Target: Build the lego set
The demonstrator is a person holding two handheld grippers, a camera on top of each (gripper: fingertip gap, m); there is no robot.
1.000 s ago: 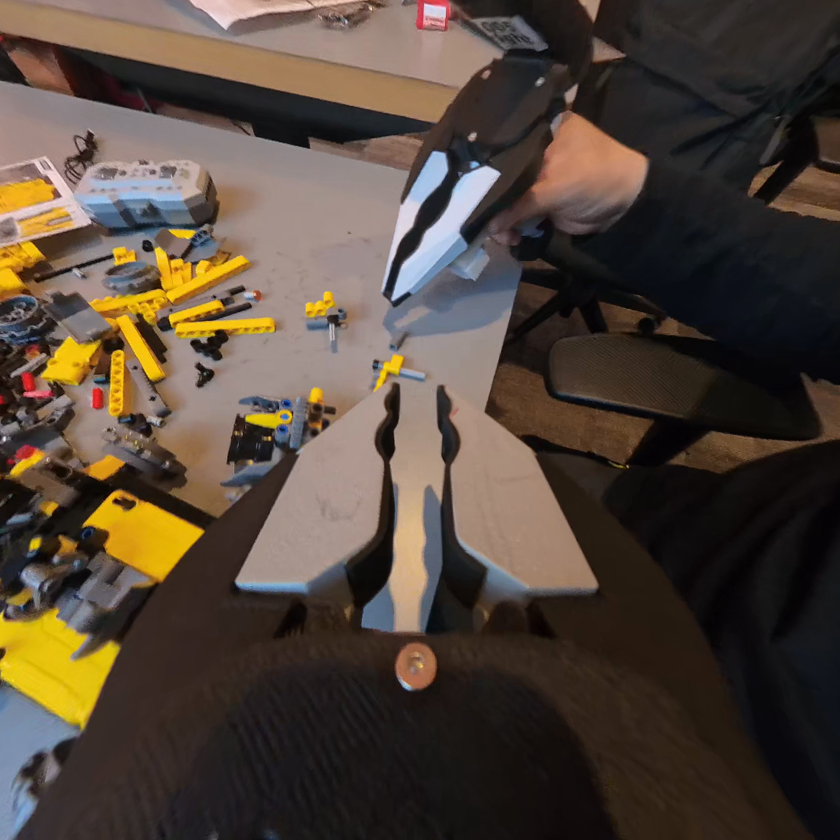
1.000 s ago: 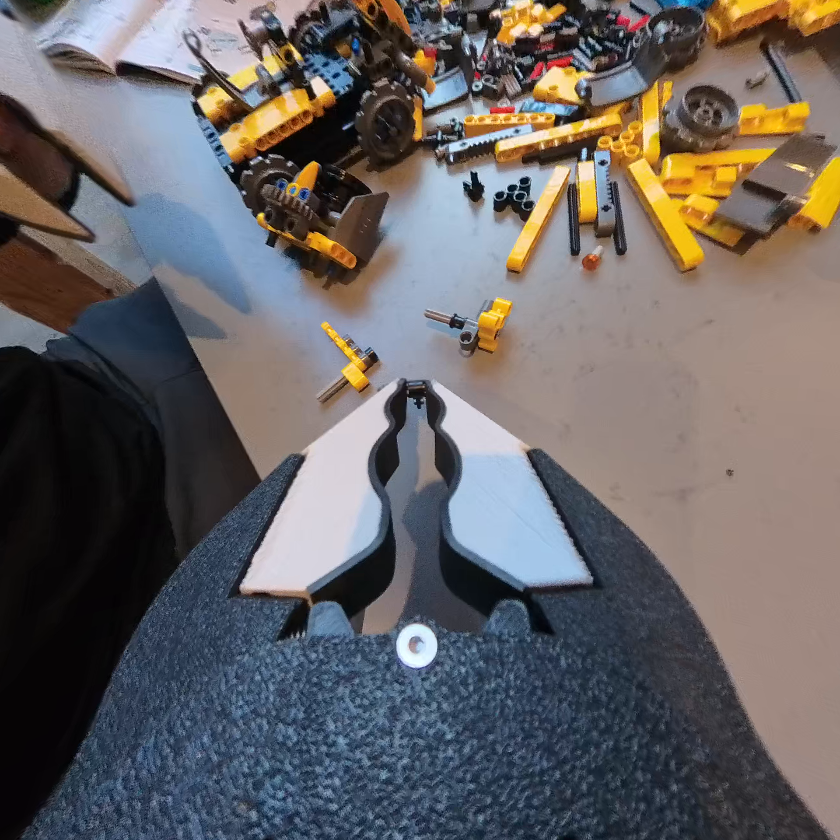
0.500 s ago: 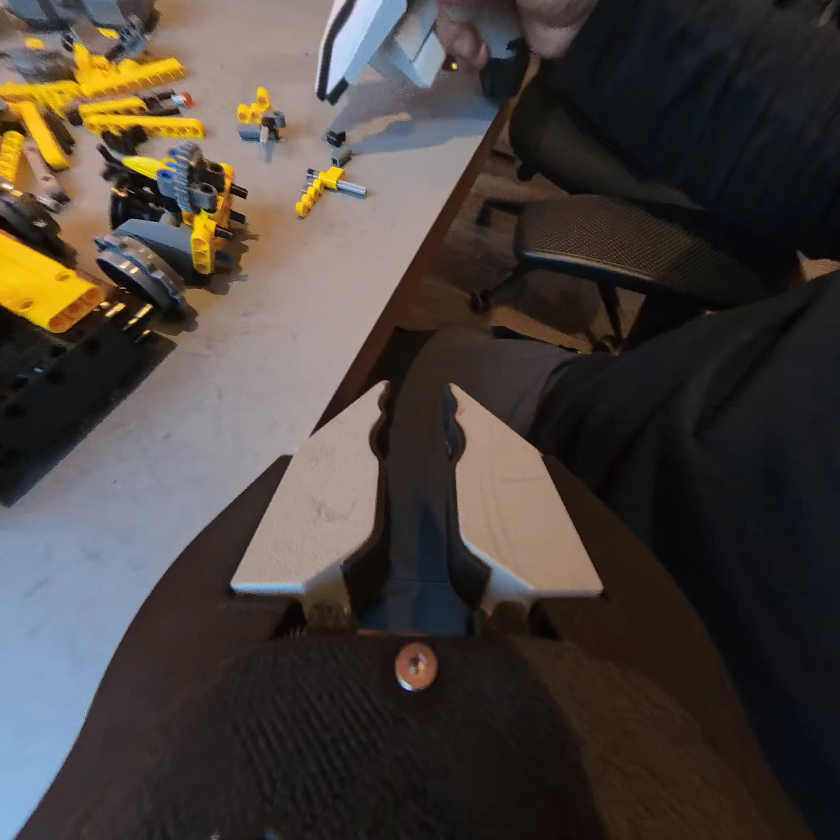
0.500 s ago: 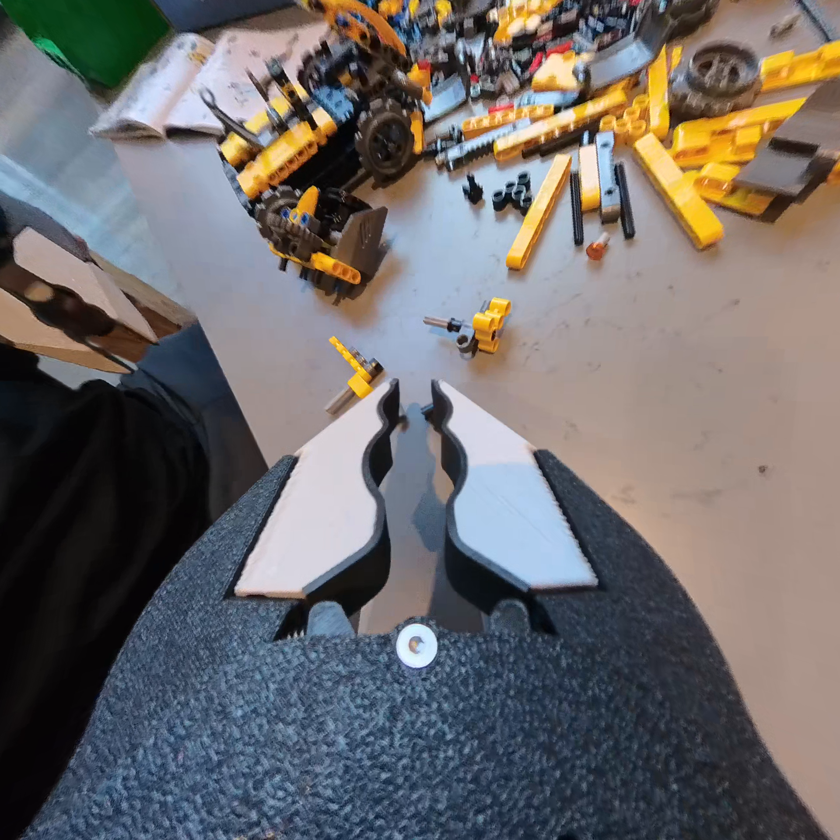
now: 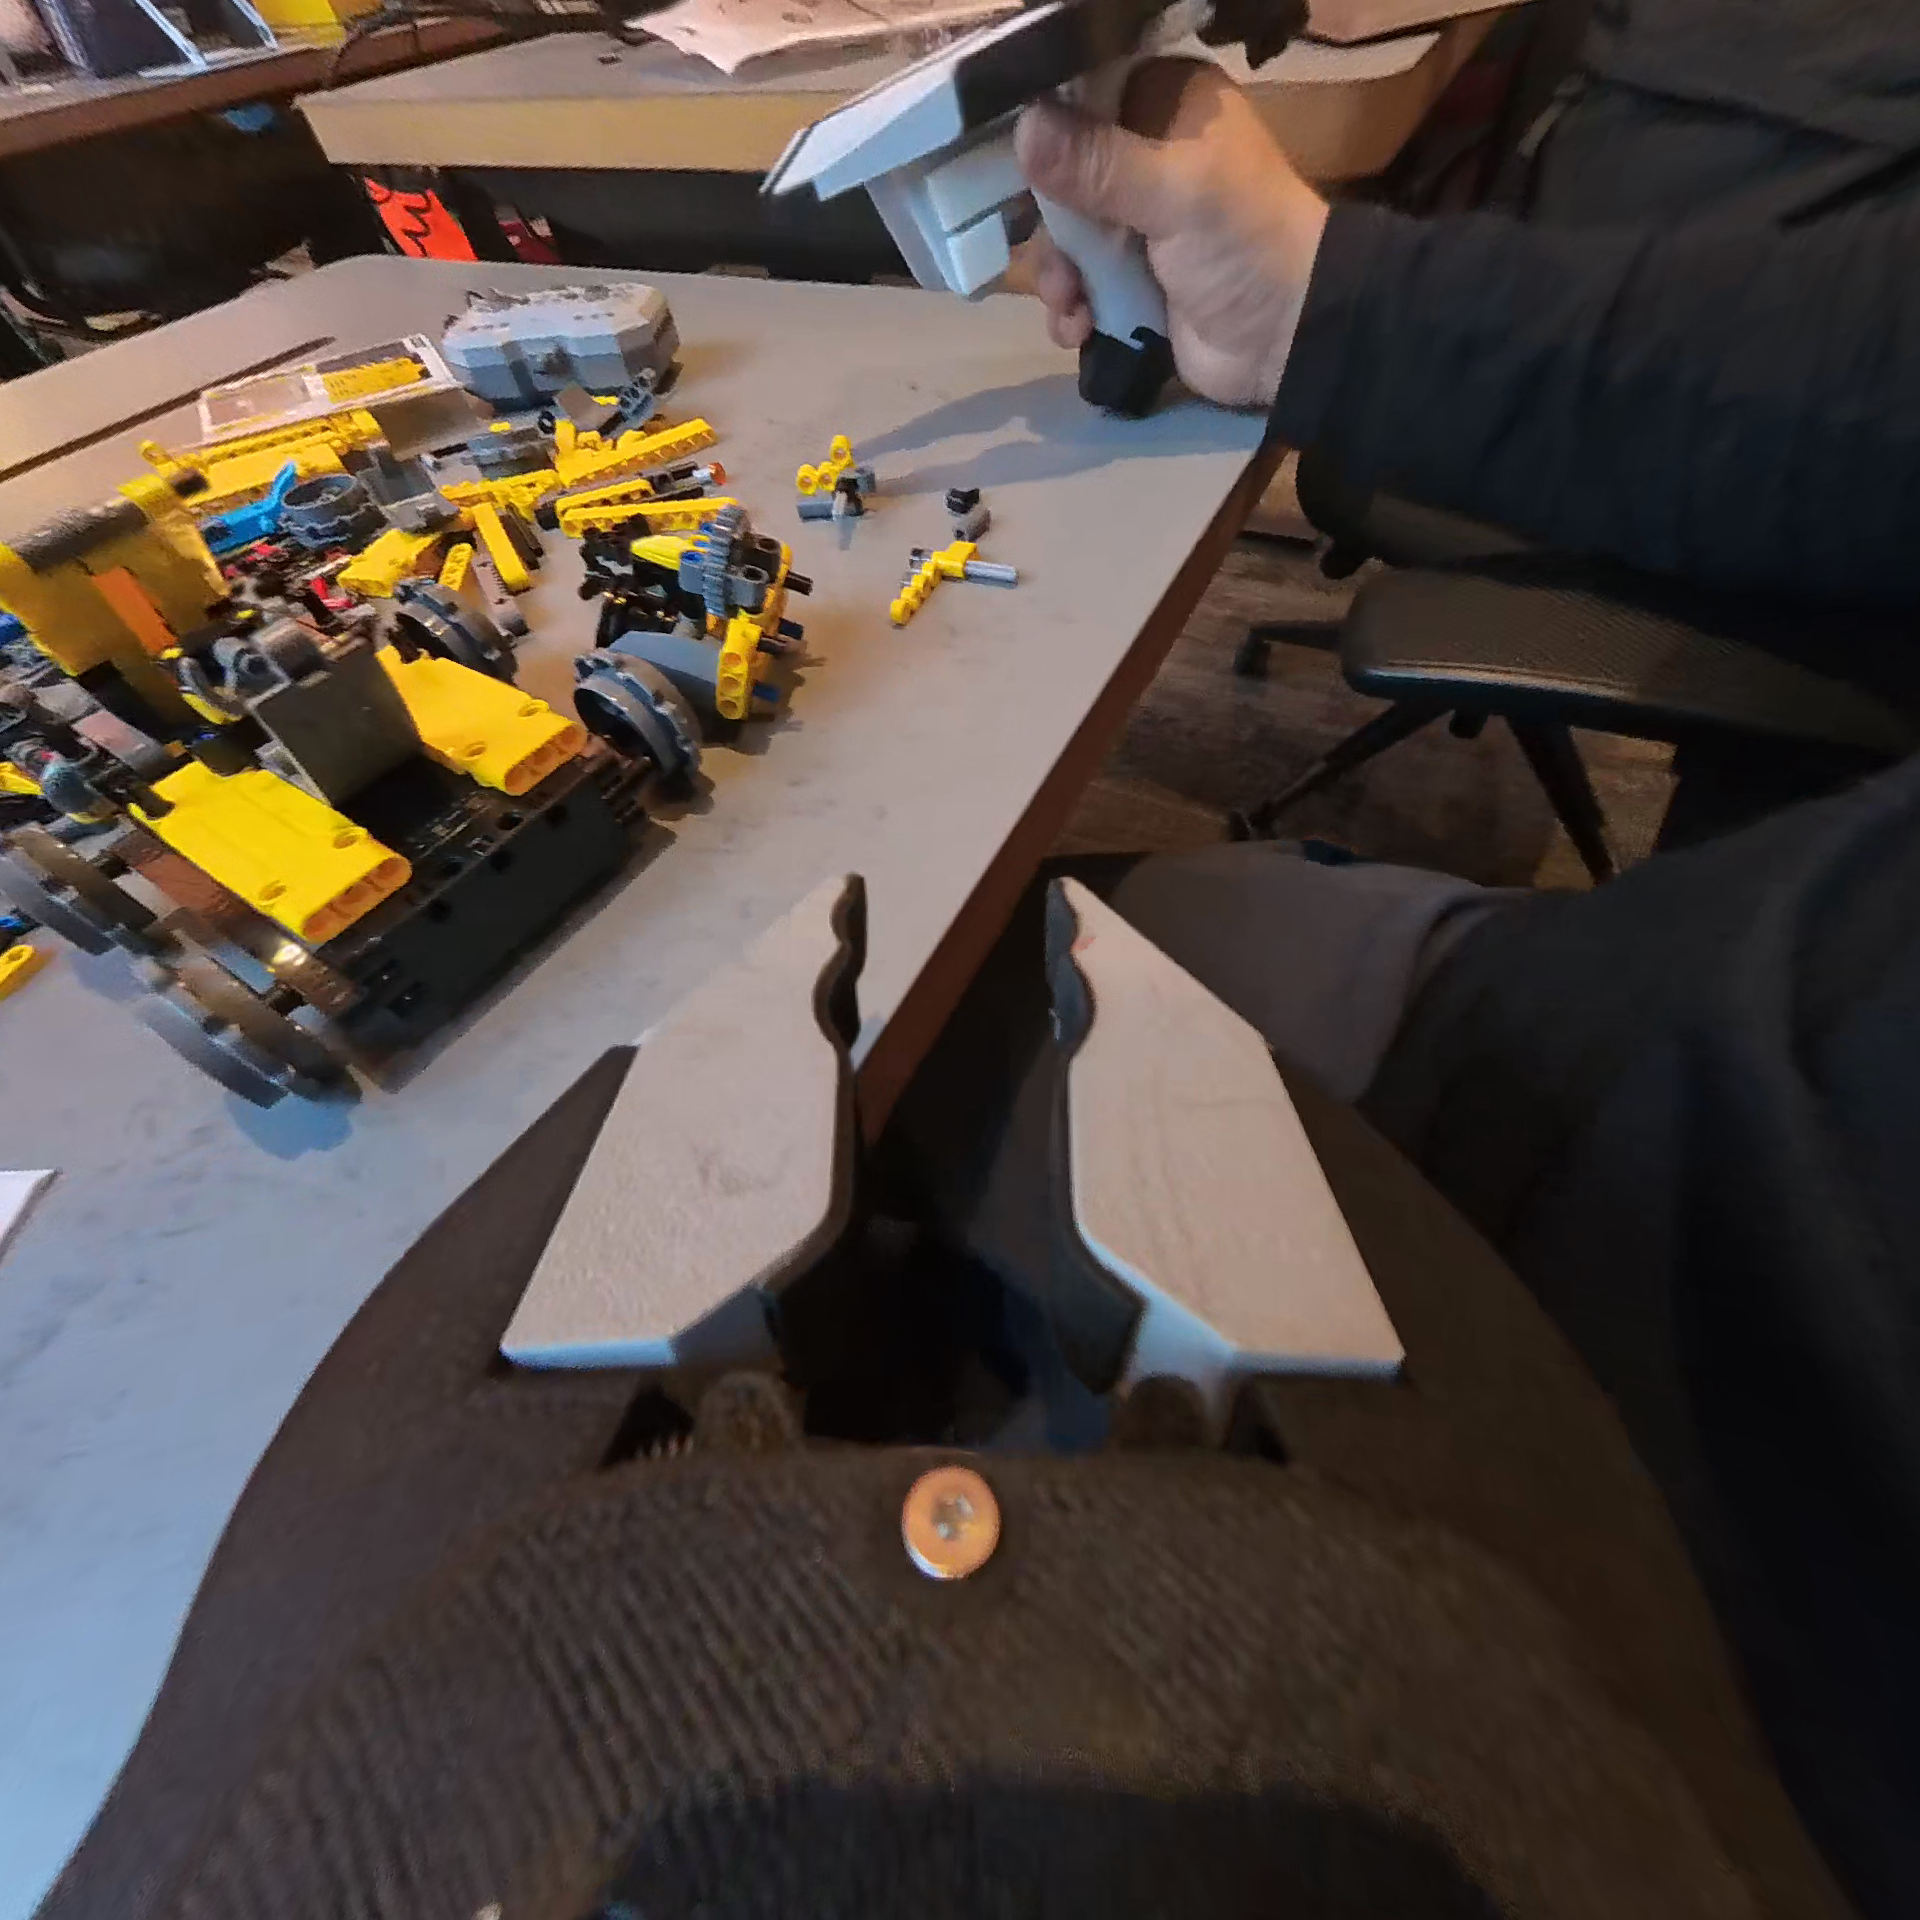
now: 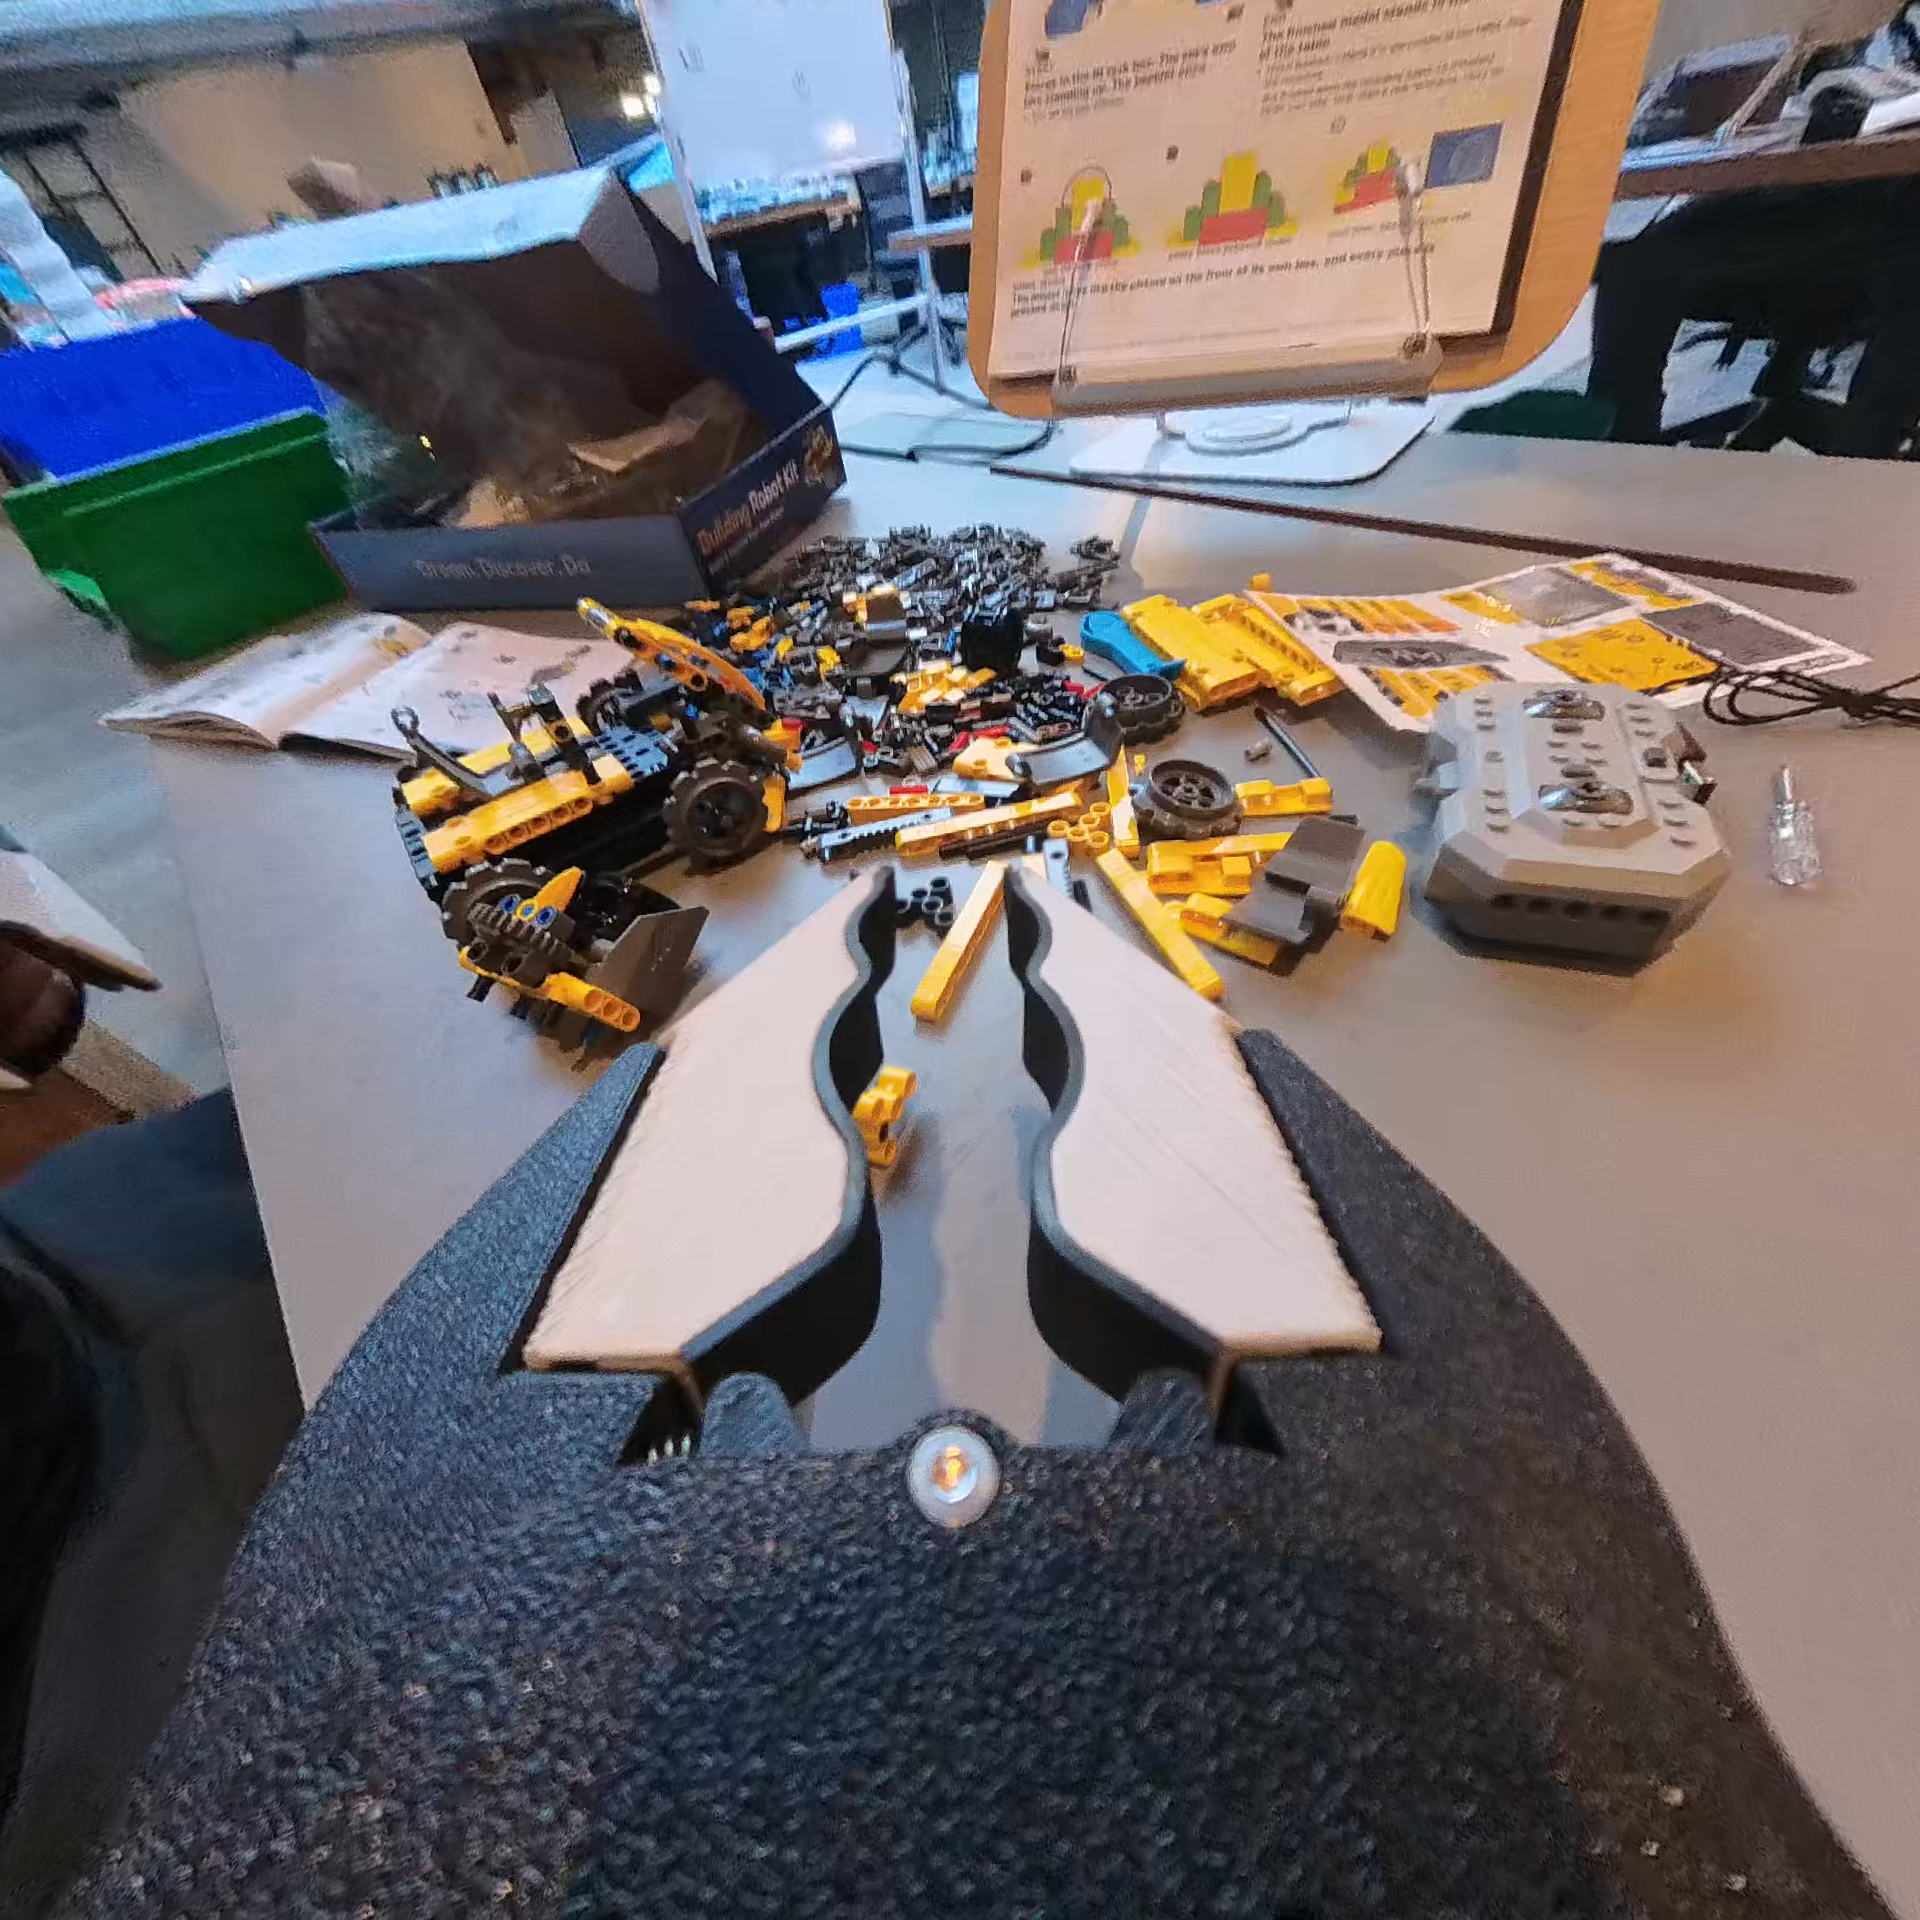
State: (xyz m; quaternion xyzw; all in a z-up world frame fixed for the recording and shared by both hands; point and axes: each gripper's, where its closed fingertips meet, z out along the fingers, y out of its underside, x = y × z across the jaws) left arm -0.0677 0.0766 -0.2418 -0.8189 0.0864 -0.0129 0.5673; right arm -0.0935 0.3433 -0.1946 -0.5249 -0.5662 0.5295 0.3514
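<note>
My left gripper [image 5: 954,904] is open and empty, over the near edge of the grey table [image 5: 935,748]. My right gripper [image 6: 948,894] is open and empty, held above the table; it also shows at the top of the left wrist view [image 5: 935,135], in a hand. Below its fingers lie a small yellow connector piece [image 6: 883,1112] and a yellow beam [image 6: 961,951]. A small black pin [image 5: 966,509] and a yellow piece with a grey axle [image 5: 940,577] lie near the table edge. A partly built yellow and black vehicle [image 6: 582,790] stands to the left.
A pile of loose yellow, black and grey parts [image 6: 987,717] covers the table's middle. A grey hub block [image 6: 1569,821], a clear screwdriver [image 6: 1792,831], a sticker sheet [image 6: 1558,623], an open box [image 6: 520,416], a booklet [image 6: 343,675] and an instruction stand [image 6: 1278,208] ring it. A chair [image 5: 1558,644] stands beside the table. The tips of one gripper are about 30 cm away from the tips of the other. To the grey hub block [image 6: 1569,821]: right tips about 15 cm, left tips about 40 cm.
My right gripper opened, let go of the small black pin, then lifted and tilted up. My left gripper drew back to the table edge and opened wider.
</note>
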